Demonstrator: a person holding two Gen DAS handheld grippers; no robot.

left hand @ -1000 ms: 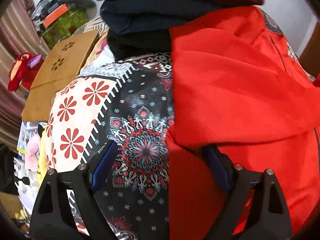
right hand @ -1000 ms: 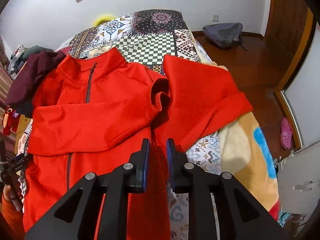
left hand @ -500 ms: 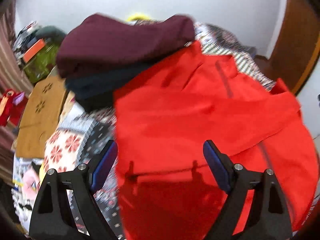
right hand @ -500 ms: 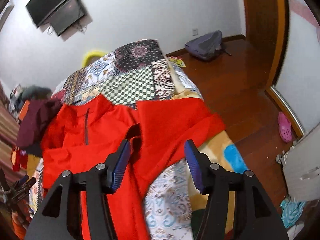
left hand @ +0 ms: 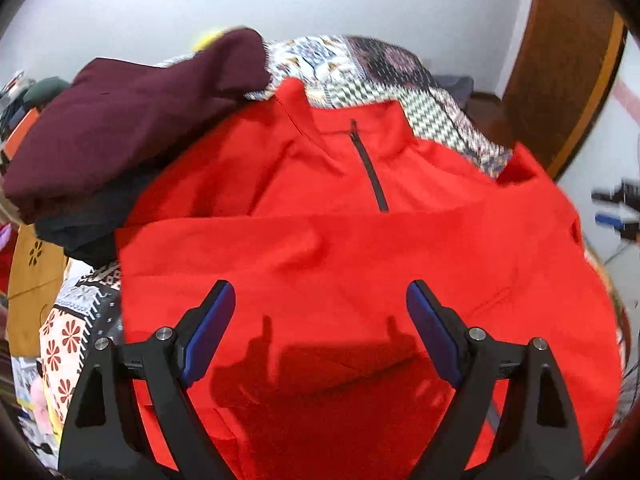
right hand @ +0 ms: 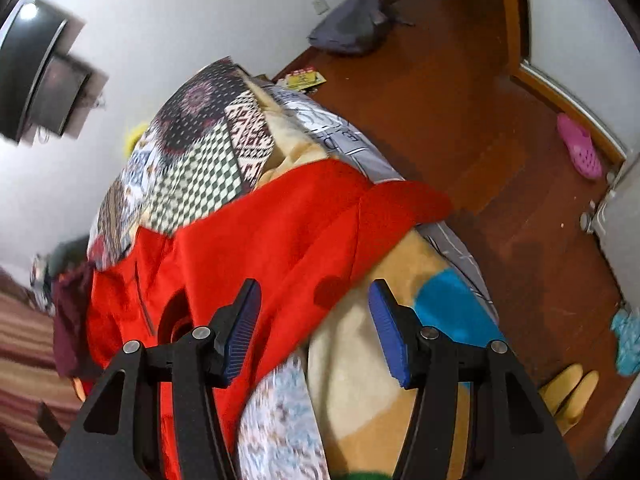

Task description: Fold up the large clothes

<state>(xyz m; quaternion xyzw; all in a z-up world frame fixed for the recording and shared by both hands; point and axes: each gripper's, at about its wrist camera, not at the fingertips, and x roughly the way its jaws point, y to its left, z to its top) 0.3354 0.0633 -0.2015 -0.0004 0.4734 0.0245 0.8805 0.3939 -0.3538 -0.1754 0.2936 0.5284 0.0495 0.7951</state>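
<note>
The bed under its patchwork-print cover (left hand: 404, 80) fills both views and serves as the folding surface, and spread across it, collar toward the wall, lies the bright red zip-neck pullover (left hand: 360, 248), front up, with one sleeve laid straight across the chest below the short dark zip; that looks like the first step of a fold, narrowing the garment before it is halved. At the upper left of the left wrist view sits a stack of folded clothes topped by a maroon garment (left hand: 132, 120), just beside the pullover's shoulder, probably finished pieces parked clear of the work. The left claw (left hand: 320, 320) hangs over the lower half of the pullover with its blue pads wide apart and nothing between them, casting its shadow on the cloth. The right claw (right hand: 314, 316) has just been opening and now stands parted and empty above the pullover's far edge, where the other sleeve (right hand: 392, 204) drapes toward the side of the bed over a tan blanket (right hand: 360, 360). Only the left view shows the collar, zip and crossed sleeve; only the right view shows the hanging sleeve, the wooden floor (right hand: 480, 120), a grey bag (right hand: 352, 20) by the wall and a pink clog (right hand: 580, 148).
</note>
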